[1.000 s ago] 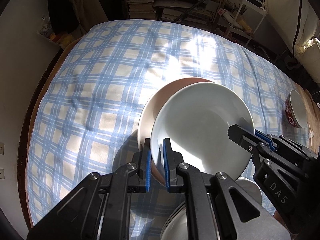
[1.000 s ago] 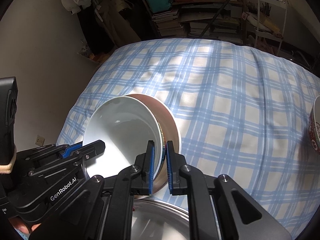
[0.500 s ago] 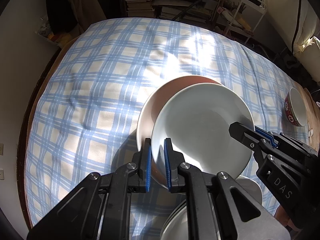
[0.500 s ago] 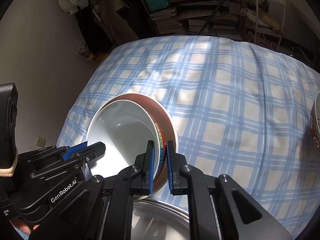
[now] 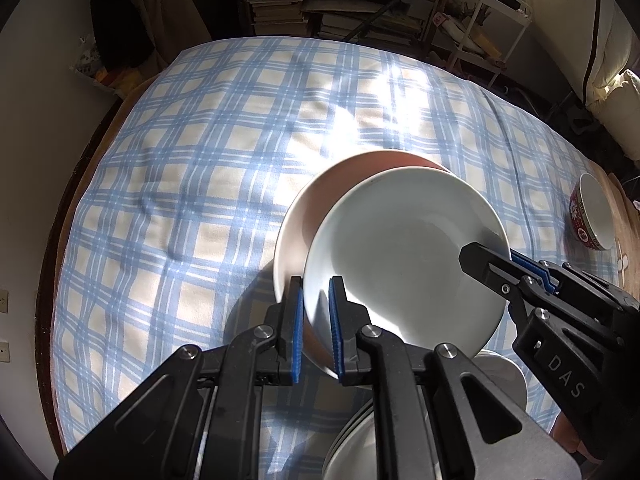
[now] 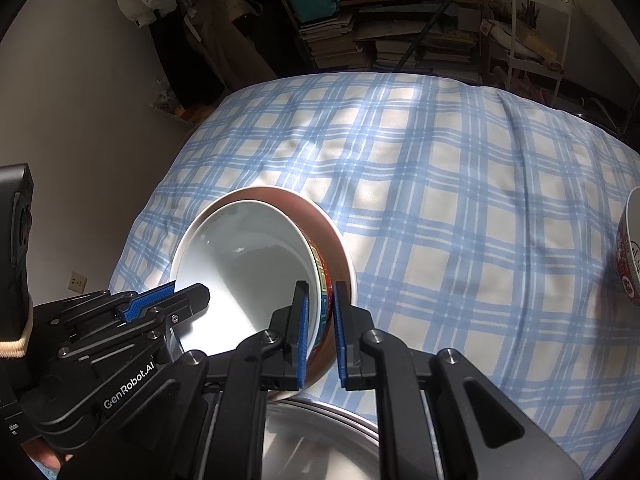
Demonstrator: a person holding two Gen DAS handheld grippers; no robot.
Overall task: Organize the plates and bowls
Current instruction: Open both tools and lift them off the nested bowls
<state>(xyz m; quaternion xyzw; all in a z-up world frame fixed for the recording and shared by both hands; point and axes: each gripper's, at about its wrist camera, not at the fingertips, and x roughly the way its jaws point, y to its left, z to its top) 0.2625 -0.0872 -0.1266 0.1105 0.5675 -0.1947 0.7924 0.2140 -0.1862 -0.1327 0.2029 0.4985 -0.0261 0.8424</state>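
Left gripper (image 5: 316,328): we keep it pinched nearly shut on the white bowl's (image 5: 400,268) rim at 7 o'clock.
Right gripper (image 6: 320,336): nearly shut on the same rim at 4 o'clock.
White bowl: nested in the pink bowl (image 5: 308,216), held tilted above the checked cloth (image 5: 180,184), over a plate stack (image 5: 360,440).
Handling: we judge it stiff, glazed, slippery, breakable; opposite rim grips suit it.
Far: a red bowl (image 5: 592,216) at 3 o'clock.
Change: both grips unchanged; the bowls stay nearly where they were.

Sunlight patches a blue-checked cloth (image 5: 208,184) over the tabletop; past its far edge stand bookshelves (image 6: 360,28) stacked with books and a white wire rack (image 5: 496,28) against pale walls
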